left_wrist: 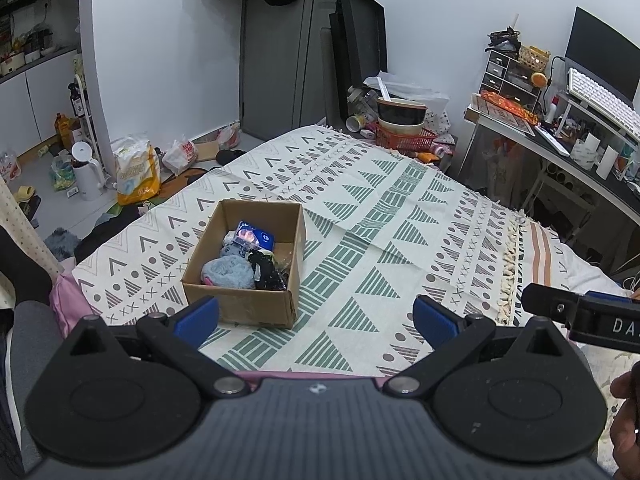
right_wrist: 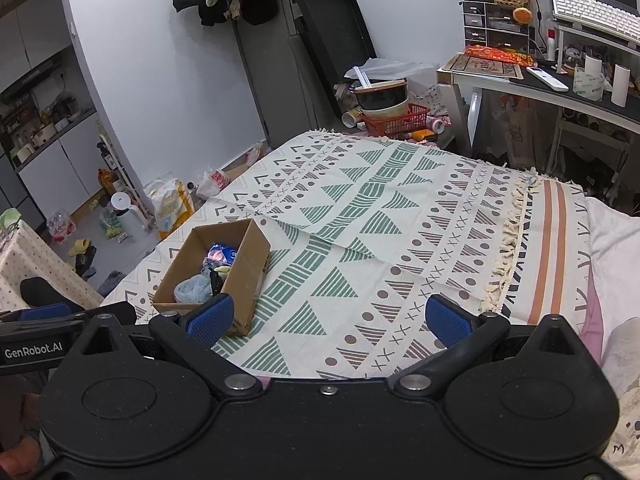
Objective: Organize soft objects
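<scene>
An open cardboard box (left_wrist: 244, 304) (right_wrist: 250, 268) sits on the patterned blanket (left_wrist: 360, 240) (right_wrist: 360, 232), toward its left side. Inside lie a fluffy light-blue soft item (left_wrist: 228, 274) (right_wrist: 193, 291), a black soft item (left_wrist: 266, 272) and a blue packet (left_wrist: 254, 236) (right_wrist: 223, 255). My left gripper (left_wrist: 316, 322) is open and empty, held above the blanket's near edge just in front of the box. My right gripper (right_wrist: 328, 320) is open and empty too, to the right of the box. The right gripper's body (left_wrist: 580, 316) shows at the right edge of the left wrist view.
A red basket with stacked bowls (left_wrist: 402, 124) (right_wrist: 384, 108) stands beyond the blanket's far edge. A cluttered desk (left_wrist: 560, 136) (right_wrist: 560, 76) is at the right. Bags and a white jug (left_wrist: 86, 172) litter the floor at the left. A fringed striped cloth (right_wrist: 552, 240) lies right of the blanket.
</scene>
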`<state>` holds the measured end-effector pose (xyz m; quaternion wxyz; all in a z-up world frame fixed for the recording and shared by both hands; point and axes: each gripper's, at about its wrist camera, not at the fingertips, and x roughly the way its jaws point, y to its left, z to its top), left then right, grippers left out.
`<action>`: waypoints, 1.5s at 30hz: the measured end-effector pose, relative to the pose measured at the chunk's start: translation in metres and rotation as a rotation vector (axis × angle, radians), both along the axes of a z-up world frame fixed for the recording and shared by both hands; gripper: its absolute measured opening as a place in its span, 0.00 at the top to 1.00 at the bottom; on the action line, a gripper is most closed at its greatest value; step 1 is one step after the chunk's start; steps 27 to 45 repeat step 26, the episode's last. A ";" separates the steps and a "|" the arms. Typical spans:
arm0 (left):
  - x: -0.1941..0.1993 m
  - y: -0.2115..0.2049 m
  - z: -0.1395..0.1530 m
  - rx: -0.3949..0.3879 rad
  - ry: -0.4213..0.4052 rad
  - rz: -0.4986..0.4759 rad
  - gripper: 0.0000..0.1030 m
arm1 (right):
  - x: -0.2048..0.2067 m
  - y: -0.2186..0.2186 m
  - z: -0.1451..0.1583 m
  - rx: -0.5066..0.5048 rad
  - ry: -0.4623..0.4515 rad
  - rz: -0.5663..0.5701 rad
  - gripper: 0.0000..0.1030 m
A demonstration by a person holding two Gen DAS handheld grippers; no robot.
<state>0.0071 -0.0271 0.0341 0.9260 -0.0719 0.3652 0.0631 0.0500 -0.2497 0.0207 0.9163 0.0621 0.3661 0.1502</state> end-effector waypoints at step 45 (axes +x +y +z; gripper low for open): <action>0.000 -0.001 -0.001 -0.003 0.001 -0.019 0.01 | 0.001 -0.001 0.002 -0.003 0.001 -0.010 0.00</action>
